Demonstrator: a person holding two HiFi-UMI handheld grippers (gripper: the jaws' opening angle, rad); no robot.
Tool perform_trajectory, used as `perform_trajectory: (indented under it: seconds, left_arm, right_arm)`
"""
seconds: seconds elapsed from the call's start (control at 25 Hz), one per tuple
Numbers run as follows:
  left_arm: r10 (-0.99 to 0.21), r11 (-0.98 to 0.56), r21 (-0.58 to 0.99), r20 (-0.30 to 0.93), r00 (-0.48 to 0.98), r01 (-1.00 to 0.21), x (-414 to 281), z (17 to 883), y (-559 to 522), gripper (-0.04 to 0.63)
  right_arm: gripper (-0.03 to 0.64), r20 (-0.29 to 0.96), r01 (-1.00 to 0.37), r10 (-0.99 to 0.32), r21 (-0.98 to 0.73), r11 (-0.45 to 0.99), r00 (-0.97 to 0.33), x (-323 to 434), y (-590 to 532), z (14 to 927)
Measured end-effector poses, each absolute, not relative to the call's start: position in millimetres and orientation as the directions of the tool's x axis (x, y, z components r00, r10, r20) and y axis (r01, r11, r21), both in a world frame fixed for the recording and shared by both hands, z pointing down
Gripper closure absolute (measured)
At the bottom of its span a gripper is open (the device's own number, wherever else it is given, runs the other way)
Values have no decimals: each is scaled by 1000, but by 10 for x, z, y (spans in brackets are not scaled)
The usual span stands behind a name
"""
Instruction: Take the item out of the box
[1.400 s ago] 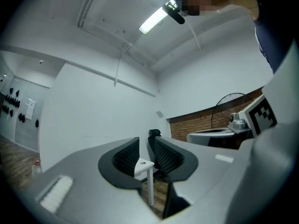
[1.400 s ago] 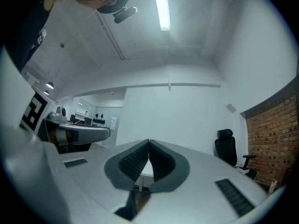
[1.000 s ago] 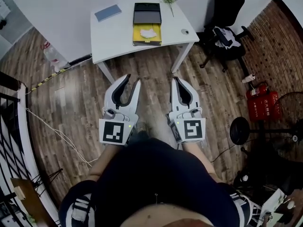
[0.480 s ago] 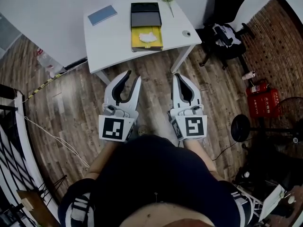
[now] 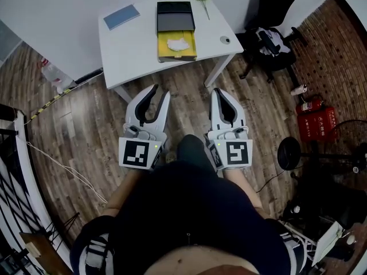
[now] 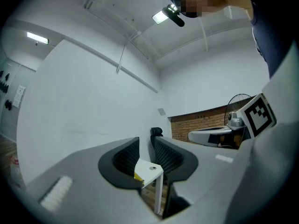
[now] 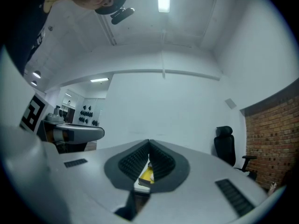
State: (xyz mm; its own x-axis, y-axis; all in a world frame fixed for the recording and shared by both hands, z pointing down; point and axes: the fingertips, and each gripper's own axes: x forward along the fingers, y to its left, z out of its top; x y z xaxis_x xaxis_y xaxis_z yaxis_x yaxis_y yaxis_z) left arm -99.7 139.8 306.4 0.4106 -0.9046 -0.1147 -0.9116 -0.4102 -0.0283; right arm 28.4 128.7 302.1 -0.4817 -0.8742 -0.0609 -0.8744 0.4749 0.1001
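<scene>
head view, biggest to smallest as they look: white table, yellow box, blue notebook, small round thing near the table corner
1. white table
2. yellow box
3. blue notebook, slightly smaller
4. small round thing
All sit on that table, so nearness barely matters.

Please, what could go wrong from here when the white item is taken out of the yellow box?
1. The yellow box lies near the front edge of the table; a push from a hand-held gripper might slide it off.
2. The white item looks soft and crumpled, so it might slip from the jaws.
3. The right hand-held gripper is shut; it must open before reaching in.
</scene>
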Motion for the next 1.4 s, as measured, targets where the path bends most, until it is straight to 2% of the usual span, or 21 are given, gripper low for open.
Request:
perform_trajectory:
  seconds: [0.56,1.16,1.4]
  left_arm:
    - [-923,-373,-24,-92,374,-927,-1027,3092,840,486]
    - [-943,-319,-9,-95,318,-948,-1058,3034,-764,486]
    - [-960,-276,-11,-39,276,-961,-1044,3098,-1308,486]
  right_arm:
    - [604,-79,-861,-858,95,500,-508,271,751,3055]
    - [604,-36,-787,-788,104,608,-614,128,-1058,3044]
    - [604,-24,-755,-757,105,647,-653,150,-1700,3039]
